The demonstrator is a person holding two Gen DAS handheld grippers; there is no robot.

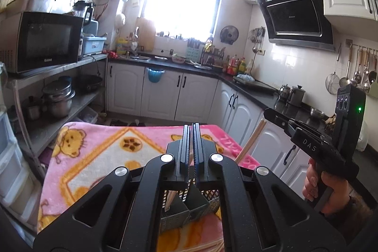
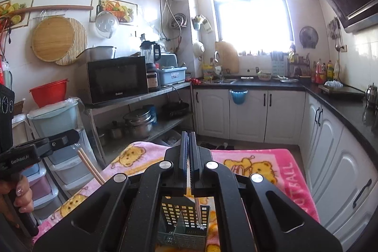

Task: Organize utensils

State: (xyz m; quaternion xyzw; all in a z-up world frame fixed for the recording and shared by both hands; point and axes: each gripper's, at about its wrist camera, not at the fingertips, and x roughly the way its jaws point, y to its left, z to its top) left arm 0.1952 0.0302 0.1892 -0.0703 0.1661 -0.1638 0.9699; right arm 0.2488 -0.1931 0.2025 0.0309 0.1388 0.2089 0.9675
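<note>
Two chopsticks stand out as the clearest utensils: a wooden pair slanting up beside the left gripper, seen in the left wrist view as a pale stick rising to the right of its fingers. Below both grippers sits a dark perforated utensil holder with an inner divider, standing on the pink bear-print blanket. In the left wrist view wooden sticks lean inside the holder, and more pale sticks lie on the blanket at the lower edge. In the right wrist view a thin light stick runs down from between the fingers of the right gripper into the right compartment of the holder.

Both grippers' jaws stand nearly together, with only a narrow slit between them. The right one appears pinched on the thin stick. Whether the left one grips the chopsticks cannot be told, since its body hides the contact.

Each gripper is held by a hand on a pistol grip: the right hand shows in the left view, the left hand in the right view.

Beyond the blanket lie white cabinets under a dark countertop, a microwave on a metal shelf, steel pots below it, and a bright window.
</note>
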